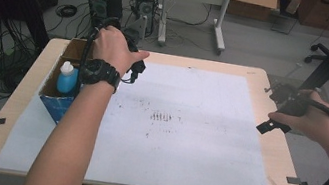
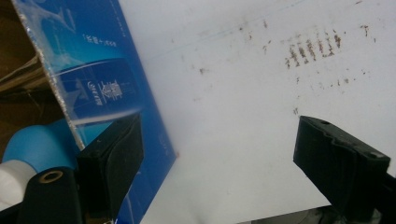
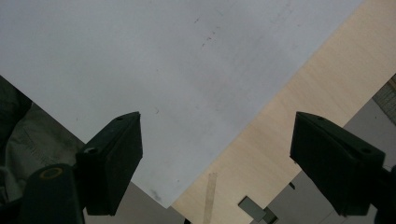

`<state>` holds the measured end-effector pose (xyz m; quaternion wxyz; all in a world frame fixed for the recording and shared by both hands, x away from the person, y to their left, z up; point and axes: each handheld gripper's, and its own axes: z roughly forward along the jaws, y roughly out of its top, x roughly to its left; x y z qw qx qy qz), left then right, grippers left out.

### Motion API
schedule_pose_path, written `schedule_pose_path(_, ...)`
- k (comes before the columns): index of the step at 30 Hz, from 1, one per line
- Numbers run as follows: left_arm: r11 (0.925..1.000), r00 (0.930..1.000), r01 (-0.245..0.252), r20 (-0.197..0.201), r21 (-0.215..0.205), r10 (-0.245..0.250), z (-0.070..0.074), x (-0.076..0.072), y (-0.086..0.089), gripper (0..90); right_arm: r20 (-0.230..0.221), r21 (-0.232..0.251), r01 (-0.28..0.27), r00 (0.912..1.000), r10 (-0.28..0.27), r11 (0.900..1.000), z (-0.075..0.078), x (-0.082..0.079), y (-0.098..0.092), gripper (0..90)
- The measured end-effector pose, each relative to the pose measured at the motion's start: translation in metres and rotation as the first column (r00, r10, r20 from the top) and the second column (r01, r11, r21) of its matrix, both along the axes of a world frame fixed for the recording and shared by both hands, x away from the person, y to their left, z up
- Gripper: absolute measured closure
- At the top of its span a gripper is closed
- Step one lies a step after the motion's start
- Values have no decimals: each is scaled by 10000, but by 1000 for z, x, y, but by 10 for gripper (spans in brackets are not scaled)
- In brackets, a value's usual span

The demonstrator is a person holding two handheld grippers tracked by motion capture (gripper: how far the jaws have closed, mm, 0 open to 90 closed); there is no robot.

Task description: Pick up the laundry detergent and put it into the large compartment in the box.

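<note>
Box (image 1: 63, 86): blue carton with a brown cardboard inside, open at the top, standing on the table's left edge toward the far left corner; in the left gripper view its blue printed wall (image 2: 100, 88) rises just beside the left jaw.
Bottle (image 1: 67, 78): blue body with a white cap, upright inside the box; its blue shoulder (image 2: 39, 144) shows behind the left jaw.
Left hand (image 1: 115, 49): wristwatch on the wrist, gripping the left gripper (image 1: 136, 71) just right of the box, above the white sheet.
Left gripper (image 2: 233, 154): jaws wide apart, nothing between them.
White sheet (image 1: 182, 126): covers most of the table, with a cluster of dark scuff marks (image 1: 162, 117) near its middle.
Table (image 1: 264, 150): light wood, bare strip along its right edge, tape pieces at the near corners.
Right hand (image 1: 312, 120): over the right edge of the table, holding the right gripper (image 1: 273, 125).
Right gripper (image 3: 217, 158): jaws wide apart, empty, above the sheet's corner (image 3: 168, 198) and the bare wood.
</note>
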<state>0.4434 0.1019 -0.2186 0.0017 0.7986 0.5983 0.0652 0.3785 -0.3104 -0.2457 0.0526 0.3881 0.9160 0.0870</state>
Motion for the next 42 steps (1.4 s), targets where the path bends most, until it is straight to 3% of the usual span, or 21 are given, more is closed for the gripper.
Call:
schedule_pose_path(13,9996,9995,258,-193,-116,-260,-16,1,-20,165,0,14,55,10000,-55,10000,0,0,-2,164)
schedule_pose_path(20,9991,9984,410,-375,-124,-414,-29,3,-25,165,72,69,85,9999,-85,9999,2,4,2,158)
schedule_pose_path(42,9971,9961,718,-499,-252,-730,-46,3,-34,150,30,49,1,10000,-1,10000,0,6,5,154)
